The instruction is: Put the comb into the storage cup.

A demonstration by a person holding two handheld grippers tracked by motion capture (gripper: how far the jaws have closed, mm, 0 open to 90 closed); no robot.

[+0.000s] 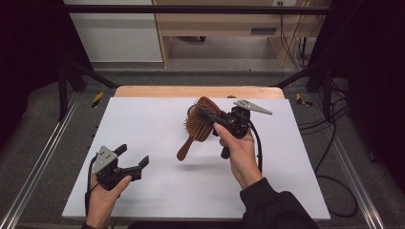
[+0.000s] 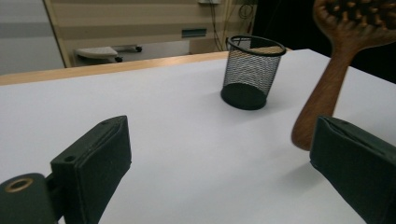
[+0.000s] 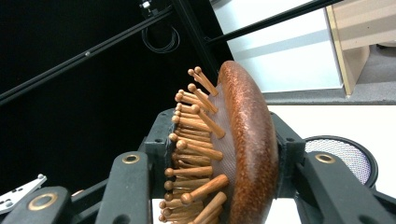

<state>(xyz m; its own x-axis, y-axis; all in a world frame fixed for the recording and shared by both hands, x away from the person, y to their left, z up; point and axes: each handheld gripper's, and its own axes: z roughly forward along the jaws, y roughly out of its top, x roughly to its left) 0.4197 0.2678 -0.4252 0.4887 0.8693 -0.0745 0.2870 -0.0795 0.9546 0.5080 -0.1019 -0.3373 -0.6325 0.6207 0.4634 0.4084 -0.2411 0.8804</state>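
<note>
The hairbrush is wooden: a reddish-brown, glossy, domed oval back, a mesh-textured cushion face set with pale wooden pins that end in rounded tips, and a short handle that widens to a rounded end. It is held up off the table, head uppermost and handle slanting down toward the person's left. The right gripper clamps the head: in the right gripper view one black jaw presses the pins and the other the smooth back, so the brush stands edge-on between them. A grey three-cornered plate sits on top of this gripper.

The left gripper is low at the near left of the table, well apart from the brush. Its matte black, blocky jaws stand wide with nothing between them; in the left gripper view only the white surface shows in the gap, and the brush handle hangs farther off beside the right-hand jaw.

The table is covered with a smooth white sheet, with a light wooden edge at the far side. On it stands a black wire-mesh cup, round, upright, open-topped, slightly tapered toward its solid base. In the right gripper view its rim lies below and beyond the brush head, partly hidden by the jaw.
</note>
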